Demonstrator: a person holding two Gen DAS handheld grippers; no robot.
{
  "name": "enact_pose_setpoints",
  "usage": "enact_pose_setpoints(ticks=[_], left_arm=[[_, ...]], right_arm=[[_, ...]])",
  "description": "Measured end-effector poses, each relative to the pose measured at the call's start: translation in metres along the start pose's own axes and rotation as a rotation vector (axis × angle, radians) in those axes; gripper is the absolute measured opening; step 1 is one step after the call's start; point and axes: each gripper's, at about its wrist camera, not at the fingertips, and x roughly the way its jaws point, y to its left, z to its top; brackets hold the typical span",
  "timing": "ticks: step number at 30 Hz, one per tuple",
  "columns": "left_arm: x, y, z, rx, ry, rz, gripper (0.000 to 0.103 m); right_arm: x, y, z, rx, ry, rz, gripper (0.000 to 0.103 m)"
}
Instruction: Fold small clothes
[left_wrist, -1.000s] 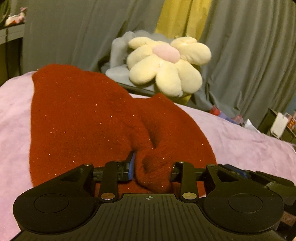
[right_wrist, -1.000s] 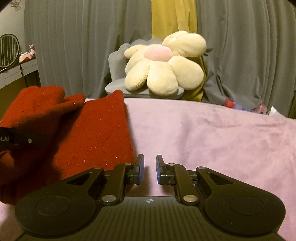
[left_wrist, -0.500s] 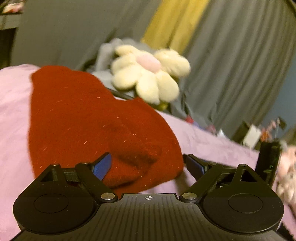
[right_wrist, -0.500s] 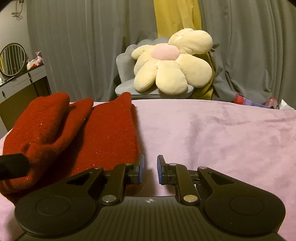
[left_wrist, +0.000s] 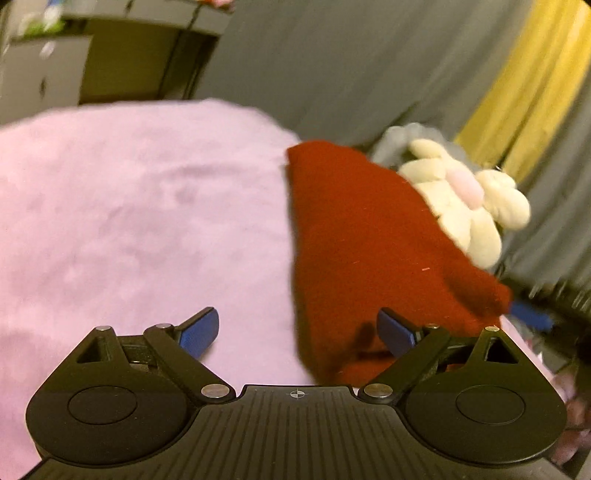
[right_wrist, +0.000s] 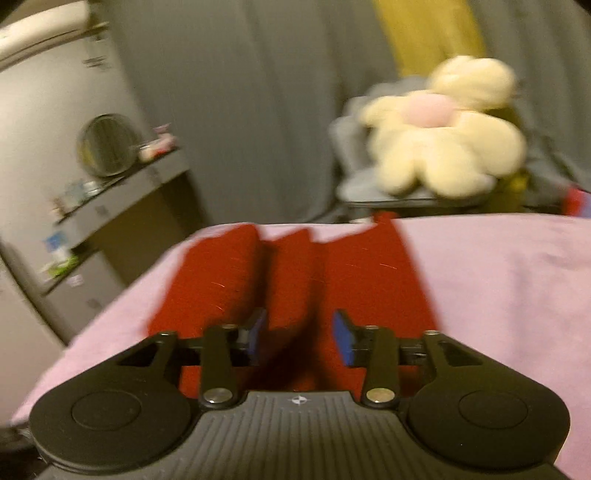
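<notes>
A dark red knitted garment (right_wrist: 295, 280) is lying folded on the pink plush bed cover (left_wrist: 129, 206). The left gripper (left_wrist: 297, 332) is standing wide, having just opened, gripping nothing, the garment's edge between its jaws. The right gripper (right_wrist: 299, 336) is hovering over the garment, half spread after just opening, empty.

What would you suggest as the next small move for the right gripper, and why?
Probably lower the right gripper onto the near edge of the red knit garment and close there. Its jaws have just been opening, nothing is pinched between them, and the garment lies in lumpy folds on the pink blanket. The left gripper is open, off the cloth.
</notes>
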Motion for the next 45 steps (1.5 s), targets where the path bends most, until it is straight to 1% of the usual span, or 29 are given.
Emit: enact_pose_setpoints(ticks=[2, 3, 4, 6, 7, 8, 9, 10, 12, 14, 16, 17, 19, 20, 21, 22, 23, 24, 25, 26, 29, 30, 32, 34, 37, 39, 41, 43, 45], left_arm=[[0.008, 0.007, 0.000, -0.019, 0.009, 0.025, 0.096], [0.010, 0.008, 0.001, -0.027, 0.008, 0.020, 0.096], [0.011, 0.008, 0.004, -0.040, 0.003, 0.008, 0.096], [0.014, 0.007, 0.005, -0.052, -0.011, -0.026, 0.097], [0.018, 0.005, 0.006, -0.052, -0.014, -0.040, 0.097], [0.017, 0.006, 0.002, -0.045, -0.014, -0.049, 0.097], [0.018, 0.005, 0.000, -0.035, -0.018, -0.060, 0.097], [0.020, 0.004, -0.002, -0.031, -0.025, -0.071, 0.097], [0.022, 0.004, -0.005, -0.055, -0.031, -0.098, 0.097], [0.026, 0.001, -0.004, -0.087, -0.023, -0.148, 0.097], [0.030, -0.010, -0.007, -0.050, -0.016, -0.204, 0.097], [0.034, -0.017, -0.009, -0.022, -0.008, -0.228, 0.097], [0.046, -0.024, -0.016, 0.008, 0.038, -0.290, 0.097], [0.053, -0.024, -0.020, -0.009, 0.068, -0.302, 0.097], [0.057, -0.023, -0.022, -0.031, 0.086, -0.308, 0.097], [0.060, -0.022, -0.024, -0.046, 0.098, -0.314, 0.096], [0.061, -0.021, -0.024, -0.046, 0.094, -0.311, 0.095], [0.061, -0.021, -0.024, -0.039, 0.081, -0.304, 0.095], [0.061, -0.021, -0.024, -0.030, 0.073, -0.299, 0.095], [0.061, -0.022, -0.024, -0.022, 0.070, -0.296, 0.095], [0.063, -0.024, -0.025, -0.016, 0.068, -0.294, 0.095], [0.062, -0.026, -0.025, -0.011, 0.069, -0.295, 0.095], [0.060, -0.027, -0.025, 0.010, 0.068, -0.291, 0.095], [0.061, -0.030, -0.027, 0.028, 0.078, -0.306, 0.095], [0.067, -0.034, -0.033, 0.061, 0.099, -0.278, 0.095], [0.065, -0.037, -0.035, 0.089, 0.095, -0.257, 0.095], [0.063, -0.036, -0.033, 0.081, 0.084, -0.249, 0.095], [0.059, -0.033, -0.028, 0.054, 0.068, -0.244, 0.095], [0.054, -0.029, -0.024, 0.043, 0.043, -0.237, 0.095]], right_arm=[[0.014, 0.008, 0.018, 0.030, 0.019, 0.070, 0.057], [0.024, 0.009, 0.024, 0.056, 0.049, 0.104, 0.059], [0.041, 0.011, 0.030, 0.080, 0.105, 0.141, 0.059], [0.071, 0.013, 0.032, 0.110, 0.214, 0.170, 0.059], [0.085, 0.013, 0.032, 0.118, 0.262, 0.185, 0.056], [0.095, 0.014, 0.030, 0.127, 0.297, 0.198, 0.040], [0.102, 0.015, 0.028, 0.127, 0.310, 0.210, 0.027], [0.103, 0.017, 0.026, 0.108, 0.304, 0.210, 0.019], [0.093, 0.027, 0.025, 0.009, 0.245, 0.165, 0.016], [0.075, 0.032, 0.023, -0.086, 0.167, 0.110, 0.015], [0.063, 0.024, 0.018, -0.110, 0.128, 0.036, 0.015], [0.061, 0.020, 0.015, -0.122, 0.130, -0.001, 0.015], [0.070, 0.012, 0.006, -0.113, 0.170, -0.052, 0.016], [0.076, 0.004, 0.000, -0.106, 0.189, -0.054, 0.017], [0.075, -0.002, -0.002, -0.102, 0.186, -0.043, 0.017], [0.073, -0.004, -0.001, -0.093, 0.177, -0.031, 0.022], [0.068, -0.006, 0.002, -0.075, 0.174, -0.023, 0.033], [0.065, -0.008, 0.004, -0.069, 0.172, -0.032, 0.042], [0.064, -0.010, 0.006, -0.069, 0.169, -0.042, 0.057], [0.066, -0.013, 0.006, -0.061, 0.182, -0.042, 0.061], [0.085, -0.027, 0.005, 0.041, 0.254, 0.032, 0.063], [0.089, -0.031, 0.006, 0.087, 0.268, 0.061, 0.062], [0.097, -0.035, 0.011, 0.124, 0.294, 0.116, 0.045], [0.102, -0.028, 0.014, 0.098, 0.314, 0.149, 0.045], [0.114, -0.025, 0.009, 0.097, 0.356, 0.158, 0.047], [0.117, -0.026, 0.012, 0.127, 0.358, 0.162, 0.036], [0.113, -0.019, 0.016, 0.098, 0.336, 0.149, 0.026], [0.094, -0.002, 0.019, -0.026, 0.253, 0.105, 0.024], [0.070, 0.015, 0.028, -0.138, 0.146, 0.077, 0.023]])
